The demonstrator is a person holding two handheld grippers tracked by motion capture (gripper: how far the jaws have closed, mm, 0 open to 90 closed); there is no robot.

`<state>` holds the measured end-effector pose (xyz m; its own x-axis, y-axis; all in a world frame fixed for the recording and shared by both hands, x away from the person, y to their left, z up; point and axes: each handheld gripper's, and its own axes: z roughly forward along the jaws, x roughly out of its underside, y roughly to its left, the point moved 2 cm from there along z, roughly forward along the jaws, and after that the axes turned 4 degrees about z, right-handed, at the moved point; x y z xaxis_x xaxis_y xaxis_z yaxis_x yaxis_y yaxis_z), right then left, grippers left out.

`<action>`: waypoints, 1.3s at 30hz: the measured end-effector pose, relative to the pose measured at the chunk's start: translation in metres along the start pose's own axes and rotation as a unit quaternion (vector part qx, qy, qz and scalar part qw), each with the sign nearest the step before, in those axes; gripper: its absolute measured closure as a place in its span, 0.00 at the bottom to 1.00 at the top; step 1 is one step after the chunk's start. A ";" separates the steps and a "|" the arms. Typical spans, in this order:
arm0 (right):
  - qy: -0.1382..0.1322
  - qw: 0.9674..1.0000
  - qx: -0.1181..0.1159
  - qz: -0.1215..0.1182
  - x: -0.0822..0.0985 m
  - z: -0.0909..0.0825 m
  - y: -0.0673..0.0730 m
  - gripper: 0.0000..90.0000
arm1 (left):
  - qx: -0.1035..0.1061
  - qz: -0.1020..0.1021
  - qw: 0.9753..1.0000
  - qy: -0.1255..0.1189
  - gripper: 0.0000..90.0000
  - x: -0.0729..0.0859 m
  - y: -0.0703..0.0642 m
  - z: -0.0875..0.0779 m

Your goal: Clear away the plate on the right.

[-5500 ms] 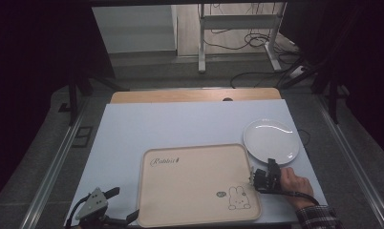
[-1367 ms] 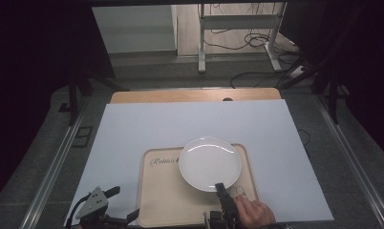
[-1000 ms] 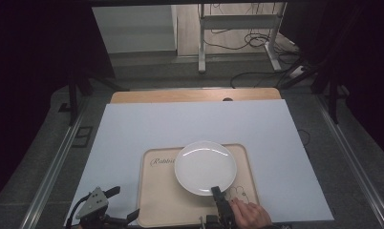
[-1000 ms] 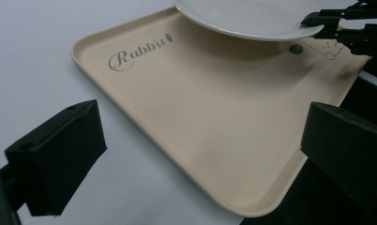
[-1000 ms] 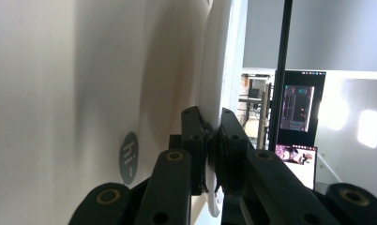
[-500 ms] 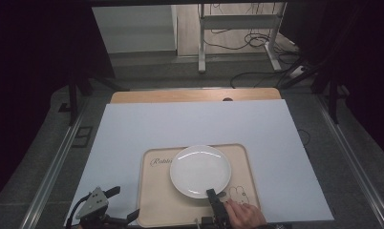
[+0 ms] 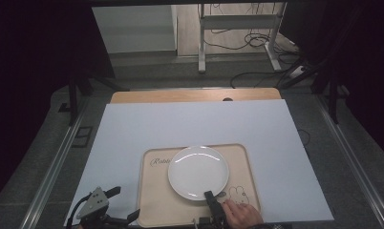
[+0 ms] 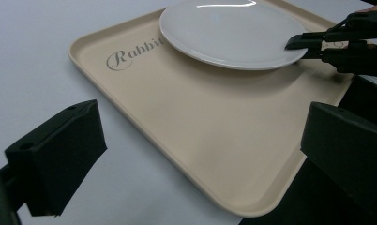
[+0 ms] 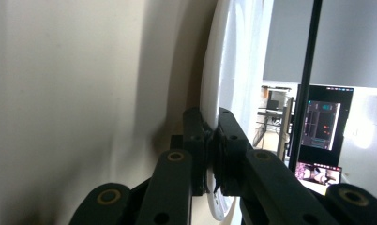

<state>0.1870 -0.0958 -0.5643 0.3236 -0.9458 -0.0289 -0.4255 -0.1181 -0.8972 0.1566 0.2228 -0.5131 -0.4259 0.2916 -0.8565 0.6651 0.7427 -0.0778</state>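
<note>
The high view shows the white plate (image 7: pixel 198 172) over the middle of the beige tray (image 7: pixel 156 210) on the white tabletop (image 7: pixel 133 129). The right gripper (image 7: pixel 210 196) has its jaws clamped on the plate's near rim. In the left gripper view, the plate tilts, its gripped edge lifted off the tray. The left gripper (image 7: pixel 114 206), jaws apart, sits near the tray's near-left corner.

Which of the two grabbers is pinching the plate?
The right gripper: its jaws clamp the white plate by the rim. The left gripper sits open beside the tray.

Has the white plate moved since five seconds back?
Yes. The white plate went from the bare table at right leftward onto the beige tray.
</note>
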 end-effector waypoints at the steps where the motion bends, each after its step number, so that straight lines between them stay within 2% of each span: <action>1: 0.000 1.000 0.000 0.000 0.000 0.000 0.000 0.94 | 0.000 0.000 1.000 0.000 0.00 0.000 0.000 0.000; 9: 0.006 1.000 -0.016 -0.008 0.002 0.003 0.003 0.84 | 0.001 0.001 1.000 0.002 0.00 0.000 0.000 0.001; 11: 0.010 1.000 -0.017 -0.002 0.001 0.003 0.001 0.81 | 0.001 0.000 1.000 0.003 0.00 0.000 0.000 0.001; 22: 0.004 1.000 -0.002 -0.014 0.003 0.001 -0.003 0.62 | 0.001 0.001 1.000 0.005 0.00 0.001 0.000 0.001; 39: 0.001 1.000 -0.002 -0.011 0.009 -0.012 -0.009 0.54 | 0.000 0.001 1.000 0.005 0.00 0.001 0.000 0.001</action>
<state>0.1835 -0.1065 -0.5509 0.3317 -0.9433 -0.0078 -0.4217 -0.1409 -0.8957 0.1569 0.2224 -0.5140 -0.4303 0.2985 -0.8519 0.6656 0.7424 -0.0761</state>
